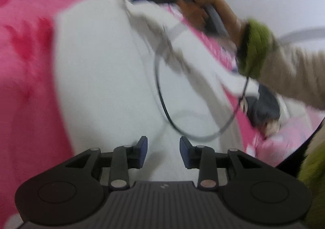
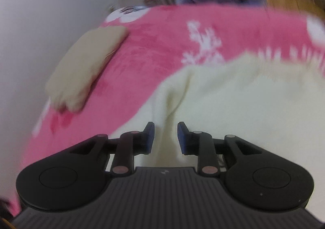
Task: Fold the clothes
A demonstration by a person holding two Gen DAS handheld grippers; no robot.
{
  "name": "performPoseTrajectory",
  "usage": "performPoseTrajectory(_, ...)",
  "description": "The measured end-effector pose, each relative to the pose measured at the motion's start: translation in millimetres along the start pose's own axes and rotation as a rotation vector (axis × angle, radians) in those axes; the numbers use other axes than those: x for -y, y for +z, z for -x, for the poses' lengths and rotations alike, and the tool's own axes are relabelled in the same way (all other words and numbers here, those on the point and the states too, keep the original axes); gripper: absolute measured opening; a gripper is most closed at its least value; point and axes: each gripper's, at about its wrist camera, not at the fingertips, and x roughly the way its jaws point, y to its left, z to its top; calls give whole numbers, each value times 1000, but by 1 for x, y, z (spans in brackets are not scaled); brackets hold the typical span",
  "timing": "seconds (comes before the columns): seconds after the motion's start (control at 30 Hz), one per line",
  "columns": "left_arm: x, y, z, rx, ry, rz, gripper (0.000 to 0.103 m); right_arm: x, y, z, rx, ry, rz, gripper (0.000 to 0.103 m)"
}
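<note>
A white garment [image 1: 105,70], soft and fleecy, lies spread over a pink blanket [image 1: 26,79]; from the right wrist it looks cream [image 2: 243,103], with a crease running up its middle. Its upper edge is bunched and rumpled (motion blur hides the detail). A folded beige cloth [image 2: 85,64] lies apart on the blanket, well left of it

Left gripper [image 1: 163,152] is held low, jaws parted, nothing pinched between the blue pads [image 1: 143,153]. Right gripper [image 2: 165,137] is parted the same way, empty too. In the left view, the right hand [image 1: 205,9] is seen wrapped around its handle, green cuff [image 1: 255,50] at the wrist.
</note>
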Motion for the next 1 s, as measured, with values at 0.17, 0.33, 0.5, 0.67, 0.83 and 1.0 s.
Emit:
performPoseTrajectory(0.17, -37, 14, 49, 237, 98, 132, 40, -53, -2, 12, -69, 45, 139, 35)
performPoseTrajectory(0.33, -55, 26, 31, 279, 177, 141, 42, -104, -10, -13, -150, 106, 191, 41)
performPoseTrajectory(0.5, -44, 35, 7, 280, 193, 64, 44, -153, -16, -41, -232, 71, 333, 46)
performPoseTrajectory(0.67, -17, 34, 0, 313, 204, -90, 45, -195, -29, -65, -319, -10, 573, 48)
performPoseTrajectory(0.83, -5, 31, -5, 316, 171, -159, 45, -205, -41, -69, -372, -82, 715, 40)
performPoseTrajectory(1.0, -4, 28, 0, 317, 137, -173, 45, -196, -46, -60, -363, -112, 728, 12)
